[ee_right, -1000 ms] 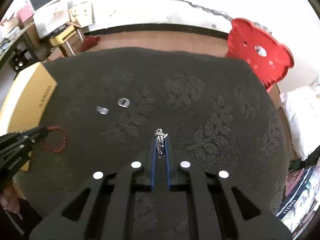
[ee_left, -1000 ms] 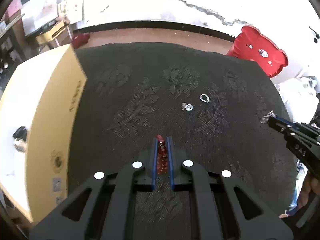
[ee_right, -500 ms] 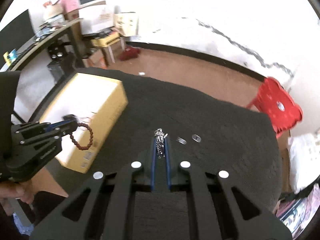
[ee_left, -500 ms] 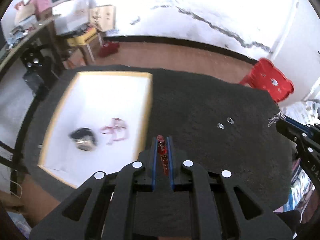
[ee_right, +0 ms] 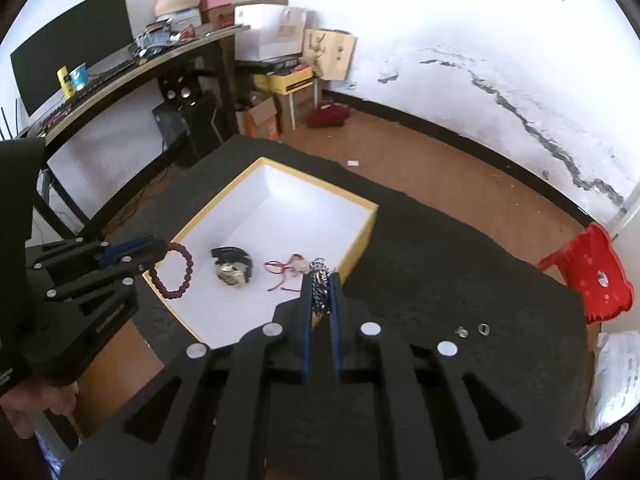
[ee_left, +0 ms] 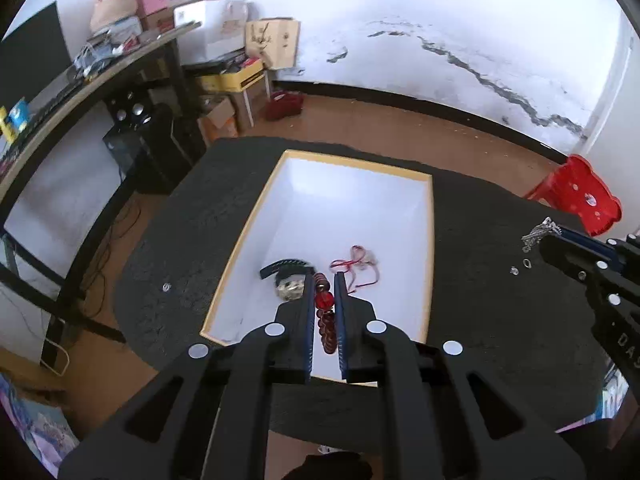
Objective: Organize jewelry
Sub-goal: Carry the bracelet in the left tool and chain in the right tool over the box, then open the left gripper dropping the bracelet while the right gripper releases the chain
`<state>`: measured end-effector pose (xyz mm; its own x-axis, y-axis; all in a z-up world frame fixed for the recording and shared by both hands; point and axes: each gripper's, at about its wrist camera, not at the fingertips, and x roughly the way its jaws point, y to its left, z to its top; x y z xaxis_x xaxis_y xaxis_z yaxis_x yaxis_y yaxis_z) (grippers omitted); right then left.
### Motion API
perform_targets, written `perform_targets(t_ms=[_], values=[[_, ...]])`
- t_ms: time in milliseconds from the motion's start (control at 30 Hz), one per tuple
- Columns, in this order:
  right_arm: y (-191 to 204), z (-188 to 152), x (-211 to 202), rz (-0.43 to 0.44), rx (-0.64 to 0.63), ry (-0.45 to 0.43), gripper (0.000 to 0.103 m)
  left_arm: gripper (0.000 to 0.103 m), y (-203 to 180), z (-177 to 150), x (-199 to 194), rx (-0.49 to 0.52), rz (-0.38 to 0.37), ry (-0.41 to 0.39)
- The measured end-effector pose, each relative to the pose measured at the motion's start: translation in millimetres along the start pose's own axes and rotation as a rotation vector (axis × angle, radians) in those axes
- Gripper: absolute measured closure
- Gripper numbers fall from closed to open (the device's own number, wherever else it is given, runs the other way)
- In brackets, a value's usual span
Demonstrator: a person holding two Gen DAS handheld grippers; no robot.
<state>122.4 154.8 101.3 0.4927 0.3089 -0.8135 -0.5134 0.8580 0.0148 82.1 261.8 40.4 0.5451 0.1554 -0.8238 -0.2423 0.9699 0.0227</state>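
Our left tongs [ee_left: 323,294] pinch the red bead bracelet [ee_right: 173,271], our right tongs [ee_right: 320,294] pinch the silver chain [ee_right: 319,276] (both tight), above the white box [ee_left: 430,240], so we can drop them in.

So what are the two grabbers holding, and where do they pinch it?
The left gripper pinches a red bead bracelet by a few beads; the rest hangs free. The right gripper pinches a silver chain bunched between its fingertips.
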Motion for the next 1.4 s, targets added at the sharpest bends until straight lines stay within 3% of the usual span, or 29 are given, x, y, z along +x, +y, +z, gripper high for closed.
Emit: perform_targets(t_ms=[267,800,1400], values=[[18,4,55,0.028,-0.016,0.082,0.094,0.094,32,-7,36,-0.043,0.016,0.055],[25,-8,165,0.047,-0.030,0.232,0.094,0.094,41,-30,141,-0.054,0.041,0.180],[31,-9,198,0.051,-0.047,0.260,0.094,0.094,44,-40,177,-0.059,0.040,0.243]])
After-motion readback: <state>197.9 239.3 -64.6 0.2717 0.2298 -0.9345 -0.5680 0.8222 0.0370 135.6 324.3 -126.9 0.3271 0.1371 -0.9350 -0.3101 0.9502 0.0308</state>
